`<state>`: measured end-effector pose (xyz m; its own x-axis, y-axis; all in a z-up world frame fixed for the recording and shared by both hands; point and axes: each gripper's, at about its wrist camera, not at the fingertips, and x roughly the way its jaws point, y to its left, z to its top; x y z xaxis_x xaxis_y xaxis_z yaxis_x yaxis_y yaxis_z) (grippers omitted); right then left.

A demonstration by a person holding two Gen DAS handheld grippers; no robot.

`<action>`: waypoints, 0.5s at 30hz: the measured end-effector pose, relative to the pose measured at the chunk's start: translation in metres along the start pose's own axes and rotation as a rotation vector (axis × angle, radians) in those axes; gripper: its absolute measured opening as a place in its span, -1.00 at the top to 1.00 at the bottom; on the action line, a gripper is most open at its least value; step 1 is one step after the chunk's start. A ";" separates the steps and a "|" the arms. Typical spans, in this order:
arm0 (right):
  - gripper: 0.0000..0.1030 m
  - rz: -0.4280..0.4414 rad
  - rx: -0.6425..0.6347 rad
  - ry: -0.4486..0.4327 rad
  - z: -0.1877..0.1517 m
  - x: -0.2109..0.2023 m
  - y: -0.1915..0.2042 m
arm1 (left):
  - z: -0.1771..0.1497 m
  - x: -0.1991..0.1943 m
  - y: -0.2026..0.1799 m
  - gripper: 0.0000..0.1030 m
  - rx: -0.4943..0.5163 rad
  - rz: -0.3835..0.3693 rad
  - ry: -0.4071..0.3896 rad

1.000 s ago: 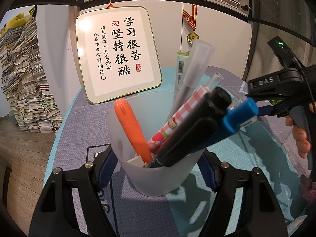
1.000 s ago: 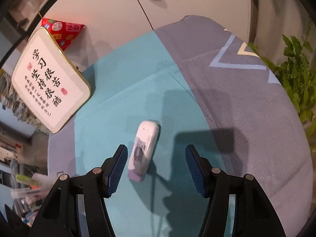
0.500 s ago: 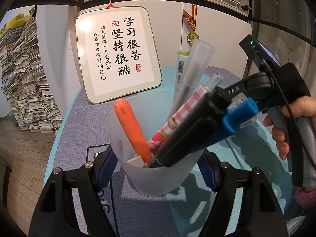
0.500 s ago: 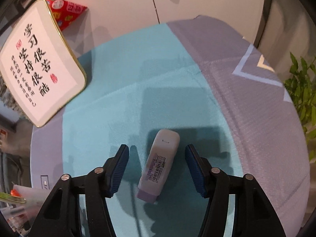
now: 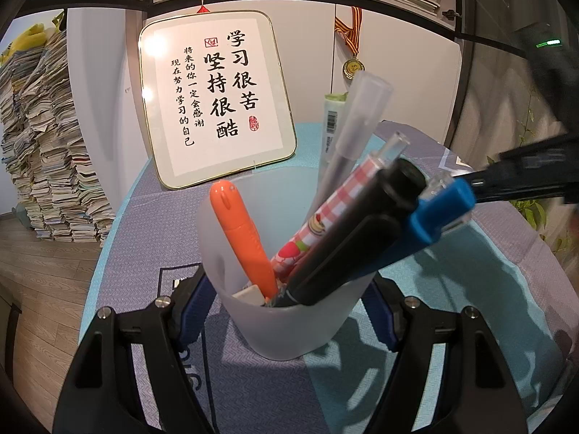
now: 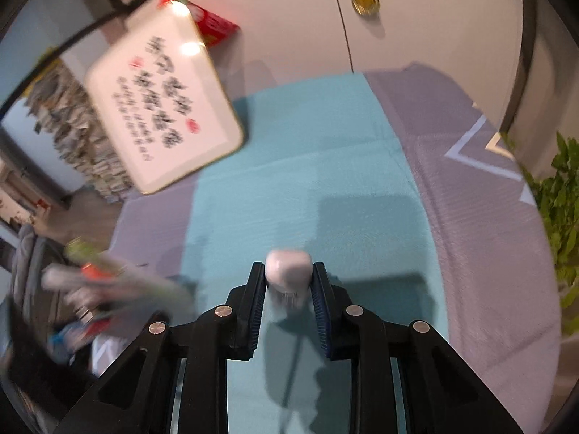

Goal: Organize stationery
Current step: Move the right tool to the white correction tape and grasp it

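My left gripper (image 5: 287,300) is shut on a translucent pen cup (image 5: 289,329) that stands on the tablecloth. The cup holds an orange pen (image 5: 240,231), a checked pen (image 5: 325,217), a black marker (image 5: 362,238), a blue-capped pen (image 5: 441,213) and clear pens. In the right wrist view my right gripper (image 6: 288,284) has its jaws closing on a white rounded case (image 6: 288,266). Both blue pads touch the case's sides, and it hangs above its shadow on the teal cloth. The cup (image 6: 108,285) shows blurred at the left. The right gripper (image 5: 535,177) is a dark blur beyond the cup.
A framed calligraphy board (image 5: 217,97) leans on the white cabinet at the table's back, with a red box (image 6: 213,25) behind it. A medal (image 5: 353,67) hangs on the cabinet. A paper stack (image 5: 47,144) stands on the floor at left, a plant (image 6: 557,217) at right.
My right gripper came over the white case, closed on it and lifted it off the cloth, rolling as it rose. The left gripper and cup stayed still.
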<state>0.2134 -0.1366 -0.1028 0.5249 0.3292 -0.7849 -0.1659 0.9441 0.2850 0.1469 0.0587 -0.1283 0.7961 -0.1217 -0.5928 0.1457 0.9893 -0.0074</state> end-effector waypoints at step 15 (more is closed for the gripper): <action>0.48 0.015 -0.068 -0.131 -0.020 -0.068 0.015 | 0.000 0.000 0.000 -0.43 0.000 0.000 0.000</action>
<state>0.1585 -0.1444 -0.0556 0.6258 0.3418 -0.7011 -0.2284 0.9398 0.2543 0.1470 0.0589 -0.1281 0.7959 -0.1219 -0.5930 0.1461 0.9892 -0.0074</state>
